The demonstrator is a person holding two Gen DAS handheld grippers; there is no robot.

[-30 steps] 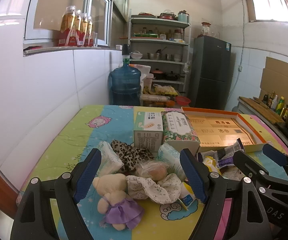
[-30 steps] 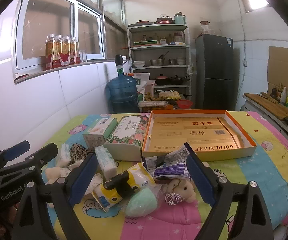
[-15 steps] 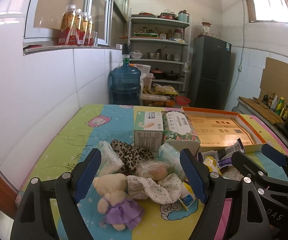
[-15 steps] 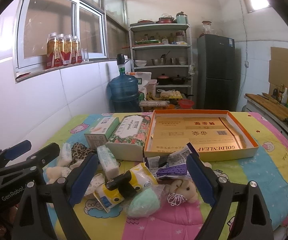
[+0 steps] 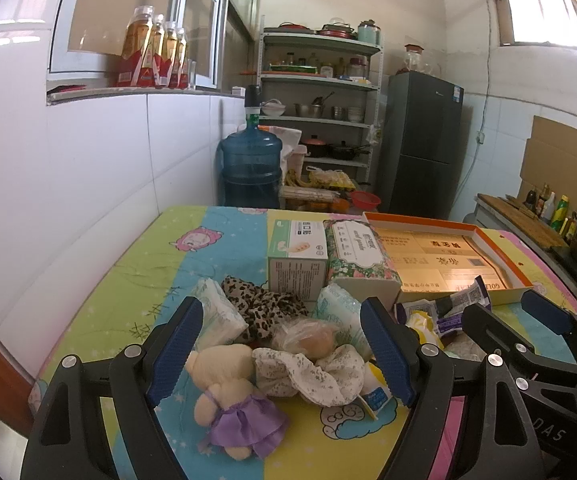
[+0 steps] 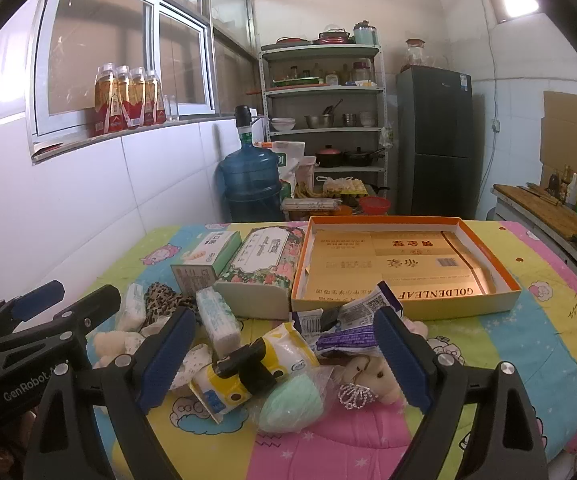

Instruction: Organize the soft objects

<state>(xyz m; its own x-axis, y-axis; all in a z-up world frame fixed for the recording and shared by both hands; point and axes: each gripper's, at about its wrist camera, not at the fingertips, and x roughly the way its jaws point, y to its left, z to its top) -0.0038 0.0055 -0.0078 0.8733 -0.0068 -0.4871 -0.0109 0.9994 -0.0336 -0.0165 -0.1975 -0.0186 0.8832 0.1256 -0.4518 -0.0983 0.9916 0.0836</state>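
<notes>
- Currently I'm holding the left gripper [image 5: 278,344] wide apart, framing the plush doll [image 5: 232,396] at lower centre.
- I'm keeping the right gripper [image 6: 284,354] spread too, gripping nothing.

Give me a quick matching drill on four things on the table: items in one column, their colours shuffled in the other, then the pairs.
Items:
1. plush doll's dress
2. egg-shaped sponge
3. scrunchie by the tissue packs
4. shallow box's rim

Colours:
A. orange
B. leopard print
C. purple
D. mint green

Pairs: 1-C, 2-D, 3-B, 4-A
</notes>
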